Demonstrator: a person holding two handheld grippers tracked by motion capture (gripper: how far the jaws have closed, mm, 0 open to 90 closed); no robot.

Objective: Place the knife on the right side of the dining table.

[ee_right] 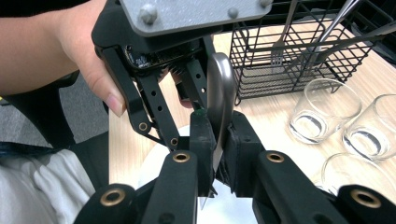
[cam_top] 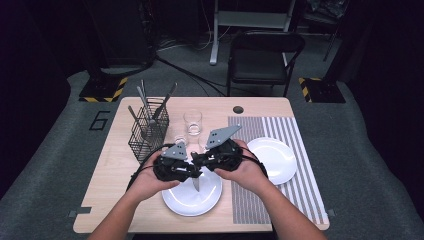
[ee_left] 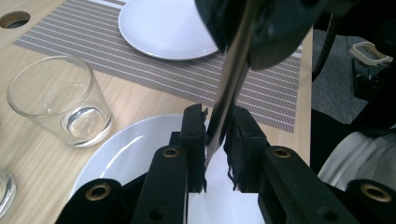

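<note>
Brushed, dully gleaming metal knife (ee_right: 219, 100); glossy white glazed plate (cam_top: 192, 197); clear smooth glass (ee_left: 60, 100); matt pale wood-grain table (cam_top: 115, 165); woven striped placemat (cam_top: 300, 185); matt black wire basket (cam_top: 148, 131)

The high view looks forward and down from above the person's side, taking in the whole table (cam_top: 115, 200) from some distance. The left gripper view sits close behind its own jaws, facing across the near plate (ee_left: 126, 149) toward the striped mat (ee_left: 187, 79). The right gripper view, equally close, faces the wire basket (ee_right: 299, 60). Both gripper views share the knife (ee_left: 229, 88) and near plate.
</note>
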